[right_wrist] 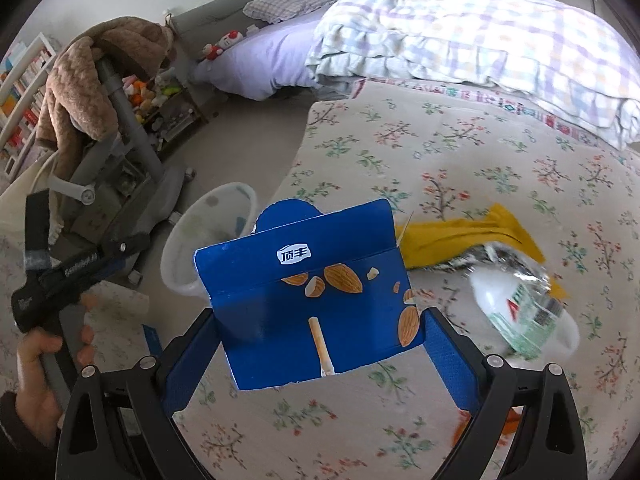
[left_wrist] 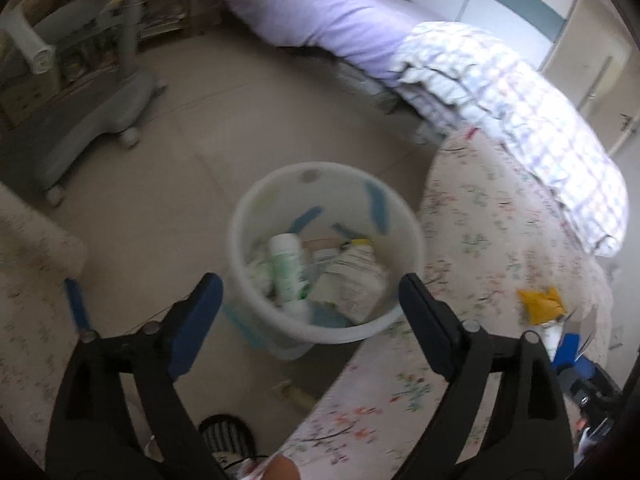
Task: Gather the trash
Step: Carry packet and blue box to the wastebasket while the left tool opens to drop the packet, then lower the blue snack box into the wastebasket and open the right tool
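From my left wrist camera, the white bin (left_wrist: 326,254) stands upright on the tile floor, mouth up, right below my left gripper (left_wrist: 310,300). Inside, a white and green bottle (left_wrist: 287,268) lies with its long axis running from the near rim toward the far wall, among crumpled paper. The bin's right rim sits just beside the edge of the flowered bedspread (left_wrist: 492,240); bare floor lies open to its left. My jaws are spread wide with nothing between them.

From my right wrist camera, the right gripper (right_wrist: 320,344) clamps a blue snack box (right_wrist: 308,292), both pads pressed on its lower sides, its opened flap end pointing away and up. It hangs over the bedspread near the bed's edge, the bin beyond it. A clear plastic bottle (right_wrist: 520,304) lies aslant beside yellow wrappers (right_wrist: 460,240).
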A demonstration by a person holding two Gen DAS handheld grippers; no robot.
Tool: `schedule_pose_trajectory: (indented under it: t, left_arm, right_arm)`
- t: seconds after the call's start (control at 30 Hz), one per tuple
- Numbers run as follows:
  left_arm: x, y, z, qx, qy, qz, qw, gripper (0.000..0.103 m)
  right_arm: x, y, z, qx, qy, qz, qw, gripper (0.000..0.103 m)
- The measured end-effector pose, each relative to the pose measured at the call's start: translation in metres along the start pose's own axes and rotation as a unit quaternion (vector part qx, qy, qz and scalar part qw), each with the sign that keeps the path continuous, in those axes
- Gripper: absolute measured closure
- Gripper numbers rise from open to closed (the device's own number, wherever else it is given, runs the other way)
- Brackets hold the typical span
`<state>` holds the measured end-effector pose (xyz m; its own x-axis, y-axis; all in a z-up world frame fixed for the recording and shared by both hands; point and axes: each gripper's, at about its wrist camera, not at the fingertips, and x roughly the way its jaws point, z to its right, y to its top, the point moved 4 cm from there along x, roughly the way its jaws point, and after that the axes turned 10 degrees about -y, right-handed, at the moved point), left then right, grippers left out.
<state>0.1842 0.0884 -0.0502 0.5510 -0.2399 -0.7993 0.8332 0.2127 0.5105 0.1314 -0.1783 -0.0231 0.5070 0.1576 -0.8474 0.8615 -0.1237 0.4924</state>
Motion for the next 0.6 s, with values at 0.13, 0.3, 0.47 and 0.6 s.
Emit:
schedule_pose_trajectory:
  t: [0.13, 0.3, 0.47, 0.6]
  left_arm:
    - [-0.010, -0.004, -0.017, -0.004, 0.031, -0.004, 0.9995, 0.007]
    - [-0.018, -0.005, -0.038, -0.023, 0.049, -0.013, 0.9985, 0.006]
    - [-0.025, -0.002, -0.057, -0.032, 0.069, -0.008, 0.9971, 0.006]
    - [-0.029, -0.001, -0.071, -0.047, 0.074, -0.006, 0.9961, 0.006]
  right_arm:
    - [0.015, 0.017, -0.019, 0.007, 0.007, 0.003, 1.000, 0.004]
    - [0.044, 0.035, -0.058, 0.007, 0.023, -0.002, 1.000, 0.004]
    - [0.068, 0.047, -0.103, -0.015, 0.029, -0.002, 0.999, 0.004]
    - [0.080, 0.052, -0.128, -0.032, 0.032, 0.001, 0.999, 0.004]
